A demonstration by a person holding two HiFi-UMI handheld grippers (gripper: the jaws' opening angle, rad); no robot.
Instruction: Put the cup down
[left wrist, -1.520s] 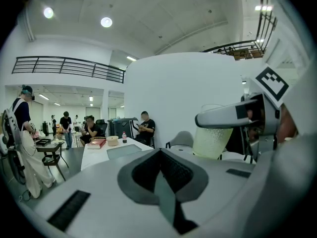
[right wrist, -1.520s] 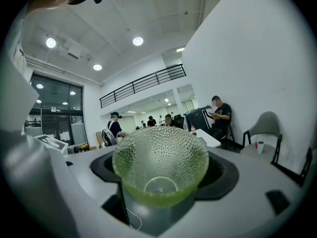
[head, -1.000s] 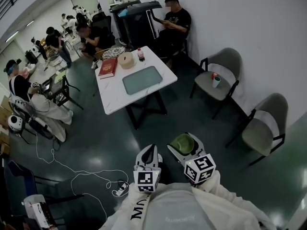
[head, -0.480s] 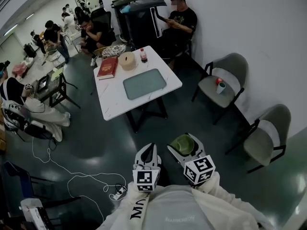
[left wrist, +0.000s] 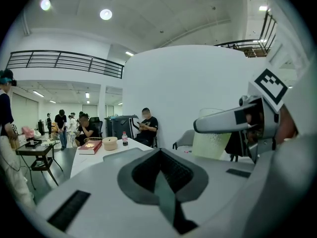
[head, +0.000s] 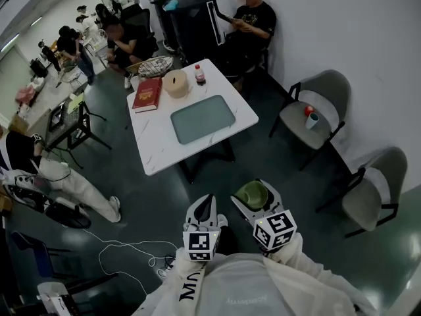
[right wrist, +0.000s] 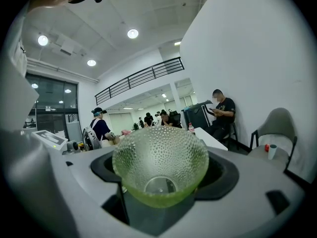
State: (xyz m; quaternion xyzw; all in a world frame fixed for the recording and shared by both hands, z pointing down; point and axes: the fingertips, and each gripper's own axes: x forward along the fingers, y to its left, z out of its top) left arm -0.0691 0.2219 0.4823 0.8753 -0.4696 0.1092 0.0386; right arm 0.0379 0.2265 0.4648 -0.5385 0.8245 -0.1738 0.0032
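The right gripper (head: pixel 252 193) pinches the green cup (right wrist: pixel 161 162) in its jaws, over the floor (head: pixel 131 196) and well short of the far bench (head: pixel 158 143), the left gripper (left wrist: pixel 159 175) has its jaws pressed together on nothing, and letting go here could drop and break the cup.

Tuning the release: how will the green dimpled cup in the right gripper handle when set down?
Likely rigid and breakable: the translucent green dimpled cup looks like glass or hard plastic. Its dimples probably help the right gripper hold without slip. Wide rim over a small base, so it may tip if released tilted.
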